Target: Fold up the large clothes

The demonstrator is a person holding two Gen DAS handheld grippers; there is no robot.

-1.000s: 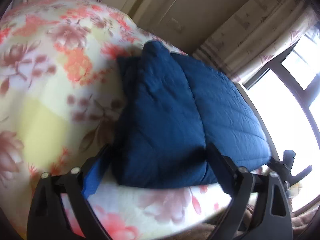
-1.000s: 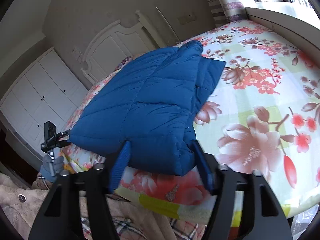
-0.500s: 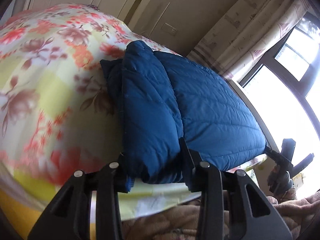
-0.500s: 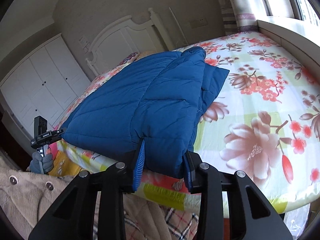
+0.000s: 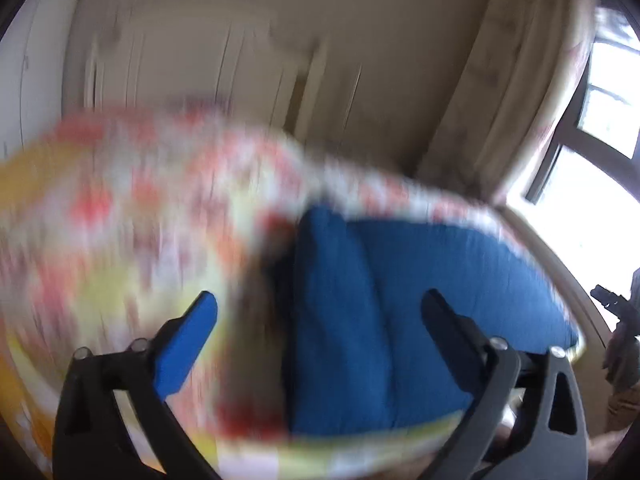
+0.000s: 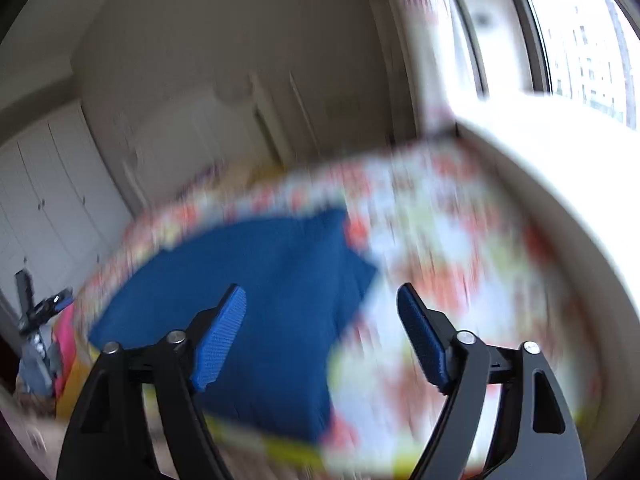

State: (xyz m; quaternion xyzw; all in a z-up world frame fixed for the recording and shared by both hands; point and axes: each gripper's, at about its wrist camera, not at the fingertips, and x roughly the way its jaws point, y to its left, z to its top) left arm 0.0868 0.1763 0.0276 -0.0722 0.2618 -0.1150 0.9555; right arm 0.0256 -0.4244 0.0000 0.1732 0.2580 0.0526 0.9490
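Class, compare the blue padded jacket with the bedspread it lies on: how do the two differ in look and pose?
The blue padded jacket is one plain dark blue; the bedspread is pale, patterned in red, pink and yellow-green. The jacket is a thick, folded bundle; the bedspread lies spread flat. The jacket covers only the near part of the bed; the bedspread reaches far past it. Both are soft textiles, blurred here.
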